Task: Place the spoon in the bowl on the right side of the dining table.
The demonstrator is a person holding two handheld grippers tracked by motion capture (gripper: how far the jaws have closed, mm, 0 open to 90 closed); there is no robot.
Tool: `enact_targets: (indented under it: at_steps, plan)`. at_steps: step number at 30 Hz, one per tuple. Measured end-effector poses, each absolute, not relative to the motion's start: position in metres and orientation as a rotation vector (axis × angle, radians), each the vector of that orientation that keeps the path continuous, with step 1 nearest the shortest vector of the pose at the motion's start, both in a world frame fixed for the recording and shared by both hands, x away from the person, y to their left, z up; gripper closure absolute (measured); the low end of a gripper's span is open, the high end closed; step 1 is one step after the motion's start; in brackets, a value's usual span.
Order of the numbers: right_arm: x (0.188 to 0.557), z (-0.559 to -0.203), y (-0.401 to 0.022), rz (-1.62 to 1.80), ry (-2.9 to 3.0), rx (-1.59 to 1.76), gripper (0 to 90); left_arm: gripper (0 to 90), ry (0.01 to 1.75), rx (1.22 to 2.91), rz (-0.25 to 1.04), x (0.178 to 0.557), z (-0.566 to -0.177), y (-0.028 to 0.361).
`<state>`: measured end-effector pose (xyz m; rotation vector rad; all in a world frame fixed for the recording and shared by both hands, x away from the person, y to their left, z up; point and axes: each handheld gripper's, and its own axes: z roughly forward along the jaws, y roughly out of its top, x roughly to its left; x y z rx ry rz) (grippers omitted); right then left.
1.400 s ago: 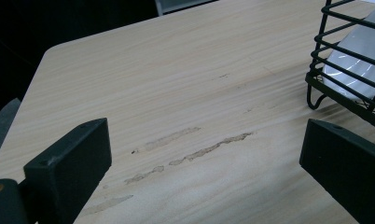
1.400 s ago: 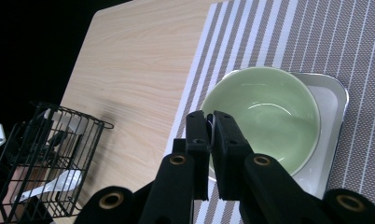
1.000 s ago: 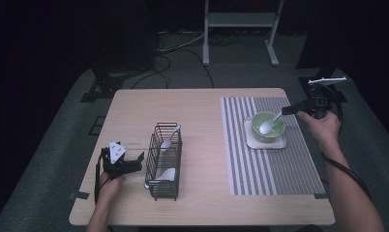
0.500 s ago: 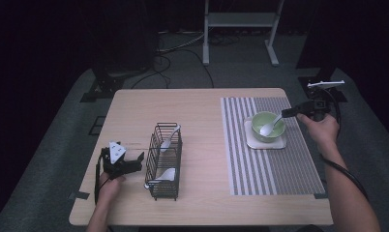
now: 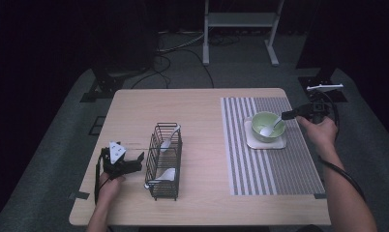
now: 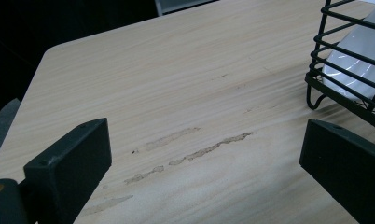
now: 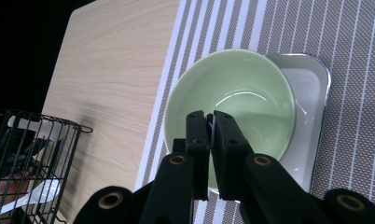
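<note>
Right gripper (image 5: 285,115): held over the green bowl's right rim; jaws pinched narrowly on a thin white handle, seen in the right gripper view (image 7: 210,128).
White spoon (image 5: 270,128): leaned inside the green bowl (image 5: 265,126), handle rising toward the right jaws.
Bowl's base: set on a small pale tray (image 5: 279,143), which lies on the striped placemat (image 5: 241,159).
Left gripper (image 5: 134,162): rested on the wooden table (image 5: 202,106), jaws spread wide, nothing between them.
Wire basket (image 5: 164,160): placed just beside the left jaws; white spoons are held inside.
</note>
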<state>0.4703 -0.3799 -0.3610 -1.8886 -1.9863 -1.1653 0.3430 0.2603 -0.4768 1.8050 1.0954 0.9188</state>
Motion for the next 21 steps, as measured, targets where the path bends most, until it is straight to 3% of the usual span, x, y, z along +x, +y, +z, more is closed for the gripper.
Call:
enact_targets:
  at_steps: [21]
  plan:
    - [0.4682, -0.3709, -0.3876, -1.179, -1.958, -1.920, 81.9, 1.1, 1.095, 1.810, 0.919, 0.3429, -0.4767, 0.2604]
